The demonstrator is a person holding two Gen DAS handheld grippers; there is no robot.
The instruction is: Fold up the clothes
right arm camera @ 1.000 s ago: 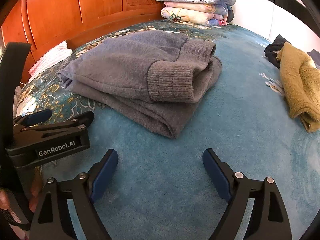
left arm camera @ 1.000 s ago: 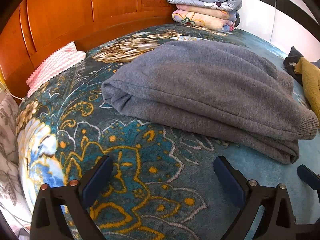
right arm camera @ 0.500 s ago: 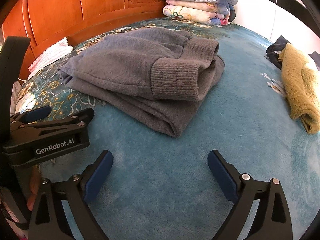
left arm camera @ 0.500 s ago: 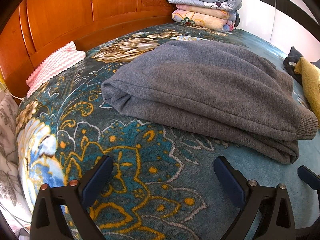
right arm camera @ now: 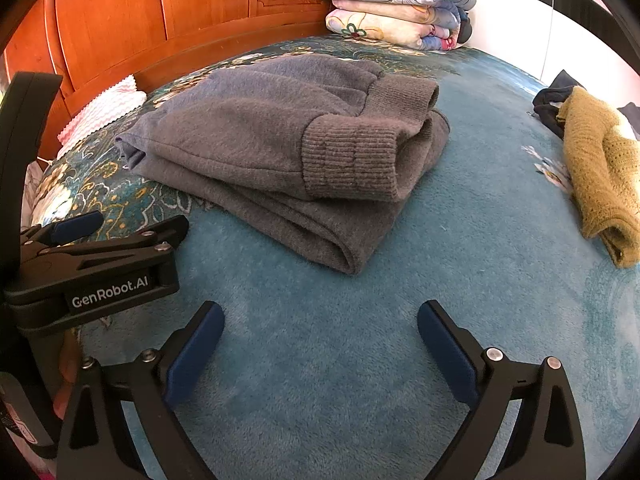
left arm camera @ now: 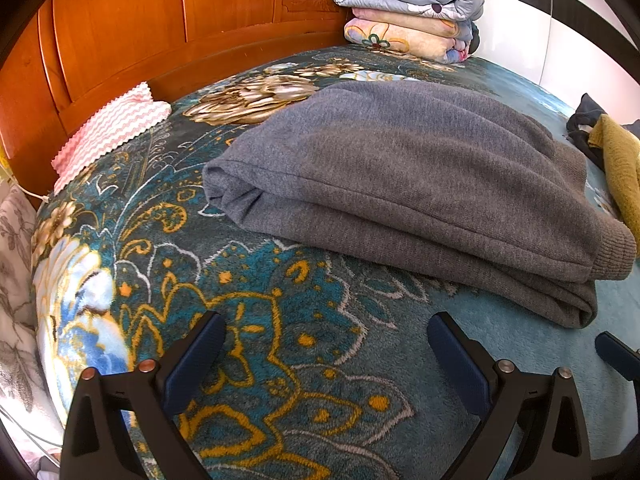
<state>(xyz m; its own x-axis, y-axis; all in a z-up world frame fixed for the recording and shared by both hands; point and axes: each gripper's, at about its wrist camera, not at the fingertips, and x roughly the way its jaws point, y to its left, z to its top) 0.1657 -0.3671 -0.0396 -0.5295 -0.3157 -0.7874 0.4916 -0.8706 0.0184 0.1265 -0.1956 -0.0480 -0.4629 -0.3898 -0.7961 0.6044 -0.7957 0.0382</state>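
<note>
A grey knit sweater (left arm camera: 420, 184) lies folded on the teal patterned bed blanket (left arm camera: 260, 320); it also shows in the right wrist view (right arm camera: 280, 152), ribbed cuffs toward me. My left gripper (left arm camera: 326, 356) is open and empty, a short way in front of the sweater's near fold. My right gripper (right arm camera: 320, 344) is open and empty over bare blanket (right arm camera: 440, 272), in front of the sweater's corner. The left gripper's body (right arm camera: 100, 272) shows at the left of the right wrist view.
A mustard knit garment (right arm camera: 600, 176) and a dark garment (right arm camera: 552, 104) lie at the right. Folded quilts (left arm camera: 408, 8) are stacked against the wooden headboard (left arm camera: 160, 32). A pink zigzag cloth (left arm camera: 108, 132) lies at the far left by the headboard.
The right gripper has drawn back a little from the sweater and opened slightly wider. The left gripper and the sweater have not moved.
</note>
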